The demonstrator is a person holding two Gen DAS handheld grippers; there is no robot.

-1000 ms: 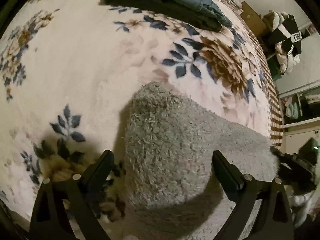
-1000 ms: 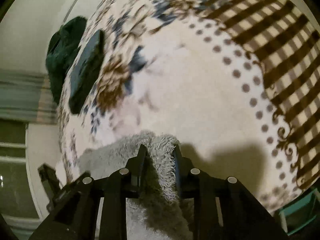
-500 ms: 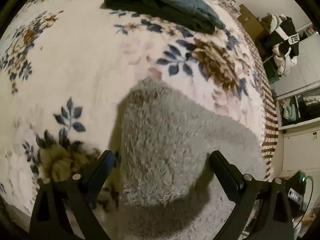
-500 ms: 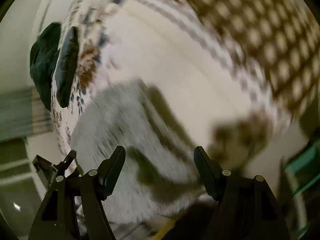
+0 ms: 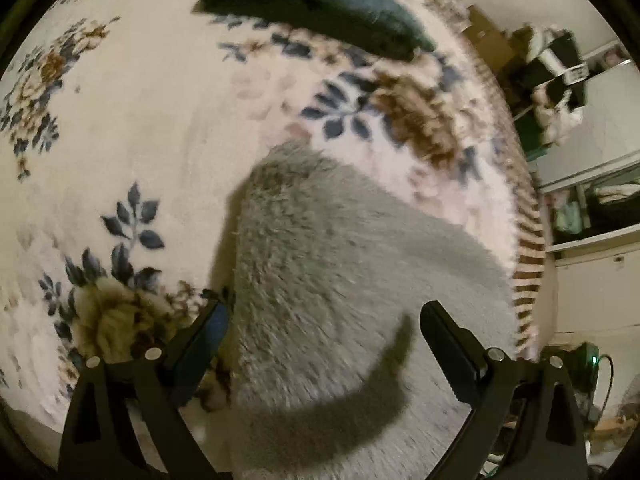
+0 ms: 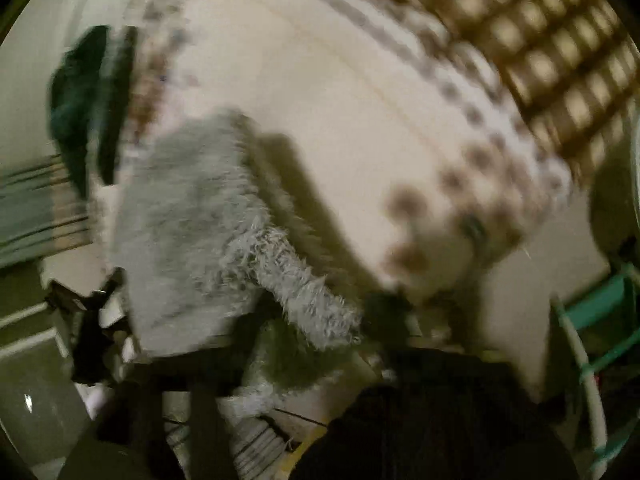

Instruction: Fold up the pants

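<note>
**A:** Largest element first: what carries the work?

**B:** A bed under a floral blanket, cream with blue and brown sprays. Its checked border runs along the far side in the right wrist view. The bed's edge falls away to the right in the left wrist view, with shelves and clutter beyond.

**A:** And the task's thing?

**B:** The grey fleece pants lie on the blanket in a thick folded bundle, near end toward the viewer. In the right wrist view part of the fleece hangs over the bed's near edge as a shaggy strip.

**A:** Which step, by your judgement?

**B:** A fold looks laid; the hands appear to be between grasps. The next move calls for taking the near edge at both corners and carrying it over evenly, or squaring the bundle.

**A:** Room to move?

**B:** Bare blanket to the left and beyond the bundle. Folded dark green clothes sit well apart at the far end.

**A:** Jaws?

**B:** The left gripper stands wide open over the fleece, holding nothing. The right gripper is smeared by blur; I cannot tell its jaws' state.
</note>
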